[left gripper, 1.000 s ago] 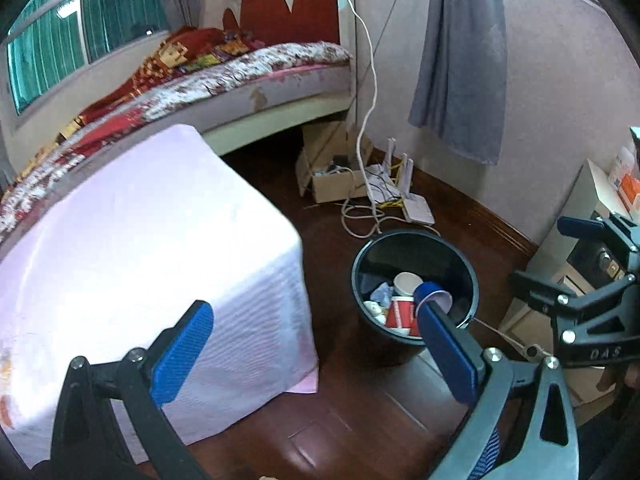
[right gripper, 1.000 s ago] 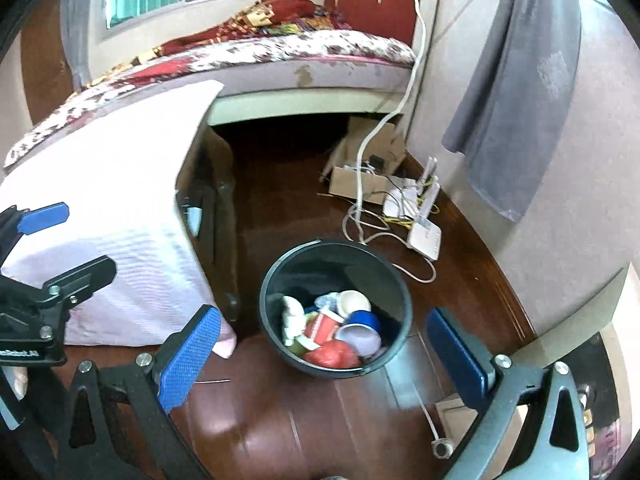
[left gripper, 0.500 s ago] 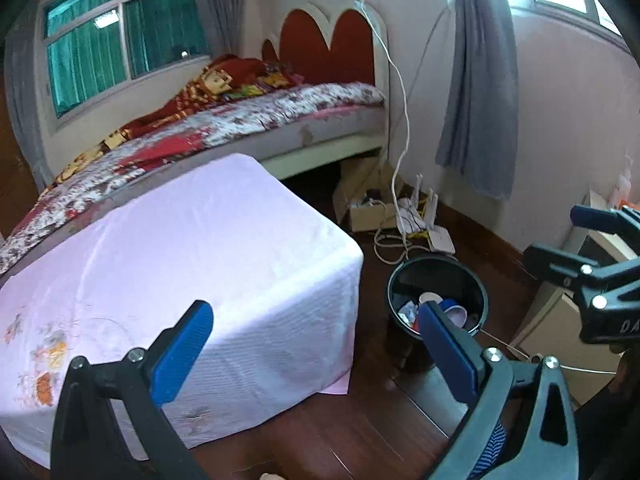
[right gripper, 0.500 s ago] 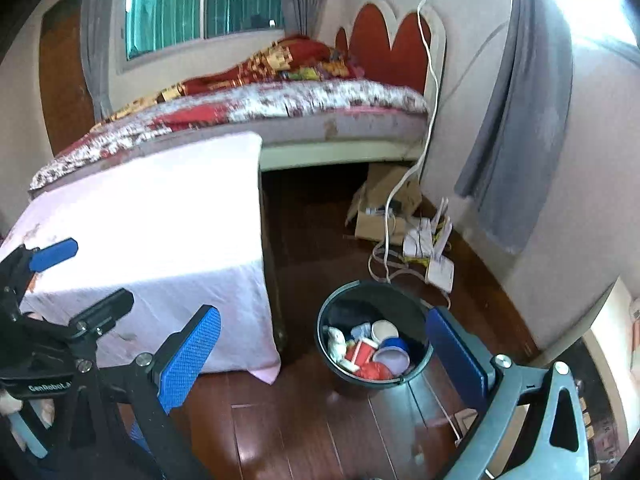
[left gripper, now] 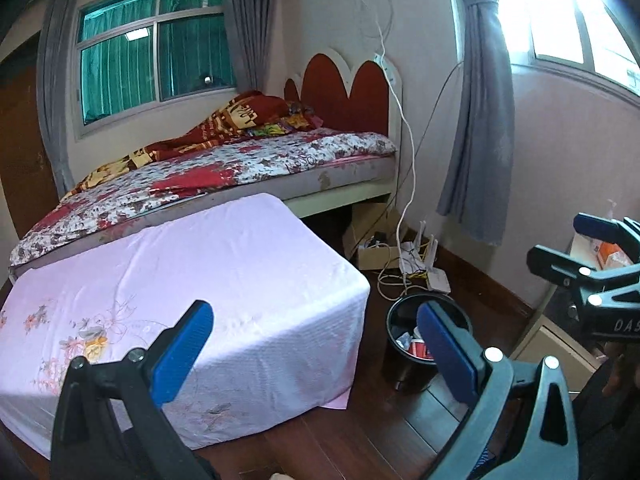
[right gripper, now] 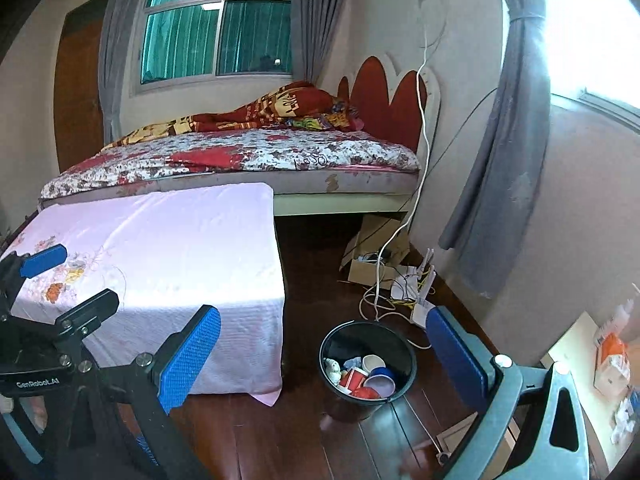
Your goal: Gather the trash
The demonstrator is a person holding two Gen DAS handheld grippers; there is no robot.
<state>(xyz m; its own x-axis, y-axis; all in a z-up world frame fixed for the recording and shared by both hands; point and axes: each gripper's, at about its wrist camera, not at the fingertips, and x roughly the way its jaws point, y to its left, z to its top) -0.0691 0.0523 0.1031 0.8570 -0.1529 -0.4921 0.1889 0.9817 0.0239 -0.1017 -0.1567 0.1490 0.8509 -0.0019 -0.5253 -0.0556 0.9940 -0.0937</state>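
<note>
Left wrist view: left gripper (left gripper: 312,344) fingers wide, holding nothing, above pink-covered desk (left gripper: 180,280); black trash bin (left gripper: 404,316) on floor beside desk. Right wrist view: right gripper (right gripper: 320,356) fingers wide, empty; bin (right gripper: 404,360) between them holds cups (right gripper: 362,378).

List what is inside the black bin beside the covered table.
The black bin holds red paper cups, a blue cup, a white cup and crumpled scraps. Anything beneath that pile is hidden.
</note>
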